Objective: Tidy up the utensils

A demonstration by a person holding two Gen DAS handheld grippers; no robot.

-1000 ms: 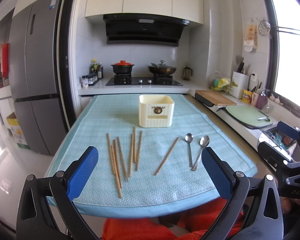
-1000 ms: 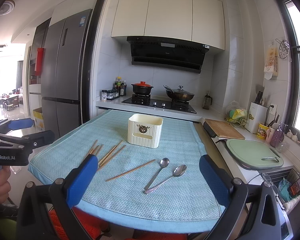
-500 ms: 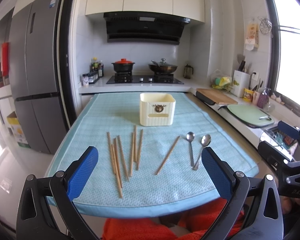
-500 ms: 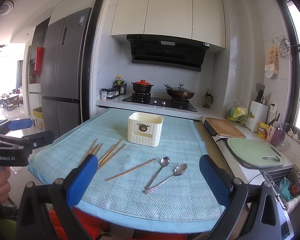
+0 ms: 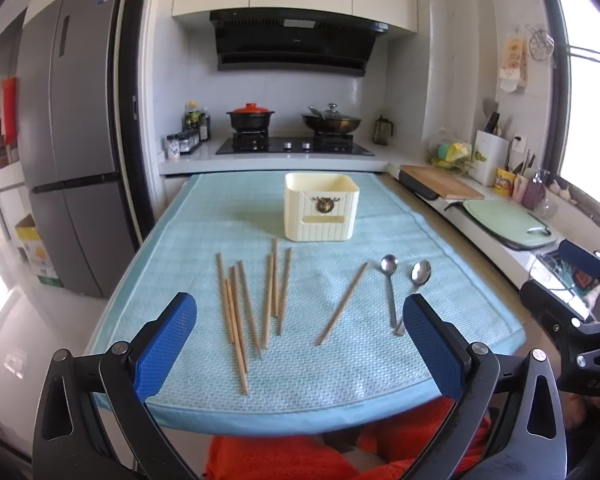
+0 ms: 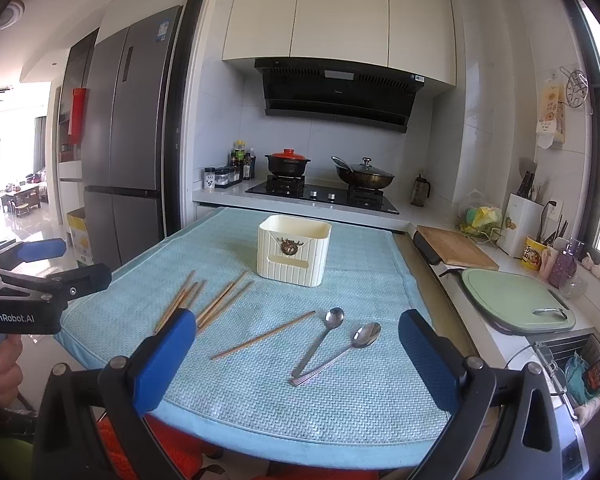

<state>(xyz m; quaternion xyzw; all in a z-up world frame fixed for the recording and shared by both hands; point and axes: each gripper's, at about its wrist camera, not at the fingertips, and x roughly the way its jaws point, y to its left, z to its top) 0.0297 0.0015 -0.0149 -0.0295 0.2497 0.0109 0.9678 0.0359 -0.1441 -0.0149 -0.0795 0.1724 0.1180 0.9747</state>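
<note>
A cream utensil holder [image 5: 321, 211] [image 6: 294, 250] stands upright mid-table on the light blue mat [image 5: 204, 240] [image 6: 364, 392]. Several wooden chopsticks [image 5: 256, 300] [image 6: 216, 304] lie loose in front of it, and a single chopstick [image 5: 342, 303] [image 6: 264, 335] lies apart to their right. Two metal spoons [image 5: 404, 288] [image 6: 332, 344] rest further right, handles meeting. My left gripper [image 5: 300, 344] hangs open over the mat's near edge, nothing between its blue pads. Open too, my right gripper [image 6: 296, 354] hovers near the front edge, empty. The left gripper [image 6: 32, 276] also shows at the right wrist view's left side.
A stove with a red-lidded pot [image 5: 250, 114] and a lidded wok [image 5: 332, 119] stands behind the table. A wooden board [image 5: 440, 182] and green cutting board [image 5: 508, 226] lie on the right counter. A grey fridge [image 5: 72, 152] stands left. Orange cloth [image 5: 284, 456] shows below the table edge.
Both grippers have drifted slightly, so the table scene sits a little differently in each view. Nothing on the mat has moved and both grippers stay open.
</note>
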